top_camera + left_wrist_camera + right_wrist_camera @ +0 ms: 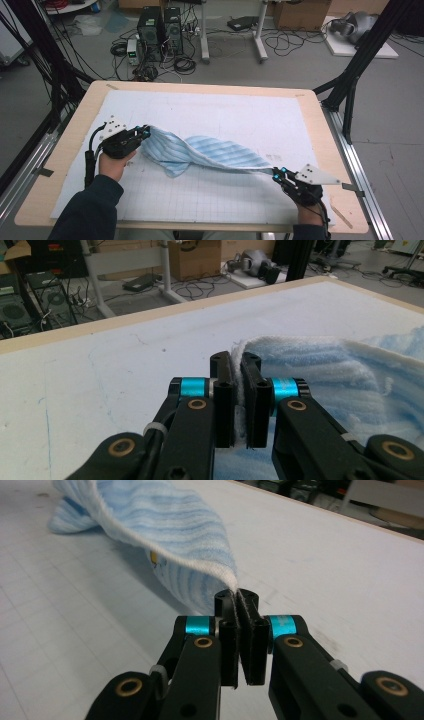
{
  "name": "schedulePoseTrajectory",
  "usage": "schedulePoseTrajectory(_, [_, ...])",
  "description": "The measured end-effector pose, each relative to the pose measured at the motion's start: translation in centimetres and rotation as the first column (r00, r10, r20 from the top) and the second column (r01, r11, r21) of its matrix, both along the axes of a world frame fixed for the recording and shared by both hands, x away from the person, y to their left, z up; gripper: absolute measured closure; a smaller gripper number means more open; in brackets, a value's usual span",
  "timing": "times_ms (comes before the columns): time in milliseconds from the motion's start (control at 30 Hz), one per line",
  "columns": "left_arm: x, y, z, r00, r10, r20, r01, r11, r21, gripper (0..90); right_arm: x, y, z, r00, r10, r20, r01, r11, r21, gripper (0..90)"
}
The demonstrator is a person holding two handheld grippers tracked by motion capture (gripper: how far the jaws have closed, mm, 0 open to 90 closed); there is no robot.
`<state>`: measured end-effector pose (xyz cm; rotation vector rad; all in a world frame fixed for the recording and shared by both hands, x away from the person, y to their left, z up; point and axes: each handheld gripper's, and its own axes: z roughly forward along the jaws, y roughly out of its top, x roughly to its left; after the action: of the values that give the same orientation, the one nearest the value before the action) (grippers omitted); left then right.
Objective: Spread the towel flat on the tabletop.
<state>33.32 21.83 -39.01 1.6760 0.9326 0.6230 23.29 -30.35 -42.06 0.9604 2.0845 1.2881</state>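
Observation:
A light blue striped towel (210, 152) hangs stretched between my two grippers above the white gridded mat (225, 115). My left gripper (145, 132) at the left of the table is shut on one corner of it; the white hem is pinched between the black jaws in the left gripper view, towel (325, 375), gripper (239, 362). My right gripper (277, 174) near the front right is shut on the opposite corner; there the towel (165, 530) runs away from the gripper (236, 596) and sags toward the mat in the middle.
The mat covers a wooden table (320, 125) with black frame posts (360, 55) at its sides. Computer towers (160, 32), cables and a white desk leg (260, 40) stand on the floor beyond the far edge.

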Motion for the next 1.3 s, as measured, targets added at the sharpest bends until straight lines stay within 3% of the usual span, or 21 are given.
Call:
schedulePoseTrajectory(100, [0.0,-0.4,0.0,1.0000,-0.009,0.000,0.009,1.0000,-0.003,84.8,-0.3,-1.0,-0.2,0.9996,-0.027,-0.009,0.027,1.000,-0.006,87.6])
schedulePoseTrajectory(233, [0.1,-0.9,-0.1,0.9999,-0.017,0.000,0.017,0.9998,-0.005,84.8,-0.5,-1.0,-0.7,0.9990,-0.029,-0.034,0.028,0.999,-0.021,86.5])
schedulePoseTrajectory(433, [0.3,-1.3,-0.2,0.9996,-0.027,0.000,0.027,0.9996,-0.009,84.8,0.3,-0.5,-0.8,0.9981,-0.039,-0.047,0.037,0.999,-0.026,56.5])
schedulePoseTrajectory(533, [0.4,-1.4,-0.3,0.9995,-0.030,0.000,0.030,0.9995,-0.008,84.8,0.9,0.1,-0.1,0.9980,-0.055,-0.029,0.055,0.998,-0.002,38.5])
schedulePoseTrajectory(633, [0.4,-1.4,-0.3,0.9995,-0.033,-0.002,0.033,0.9994,-0.009,84.7,1.8,0.9,0.7,0.9986,-0.050,-0.016,0.051,0.998,0.032,27.9])
schedulePoseTrajectory(800, [0.4,-1.4,-0.3,0.9992,-0.039,0.001,0.039,0.9992,-0.009,84.7,3.7,3.5,2.4,0.9998,0.008,0.020,-0.009,0.999,0.051,23.0])
schedulePoseTrajectory(900, [0.3,-1.4,-0.3,0.9991,-0.044,0.001,0.044,0.9990,-0.007,84.7,5.2,5.6,3.1,0.9974,0.069,0.018,-0.070,0.996,0.051,20.9])
schedulePoseTrajectory(1067, [0.2,-1.2,-0.2,0.9990,-0.044,0.002,0.044,0.9990,-0.011,84.7,7.8,8.7,3.1,0.9893,0.142,-0.035,-0.141,0.990,0.025,19.3])
schedulePoseTrajectory(1300, [1.0,-1.4,-0.8,0.9995,-0.023,-0.023,0.023,0.9997,-0.006,81.7,9.0,11.4,3.4,0.9788,0.201,-0.040,-0.200,0.980,0.020,21.7])
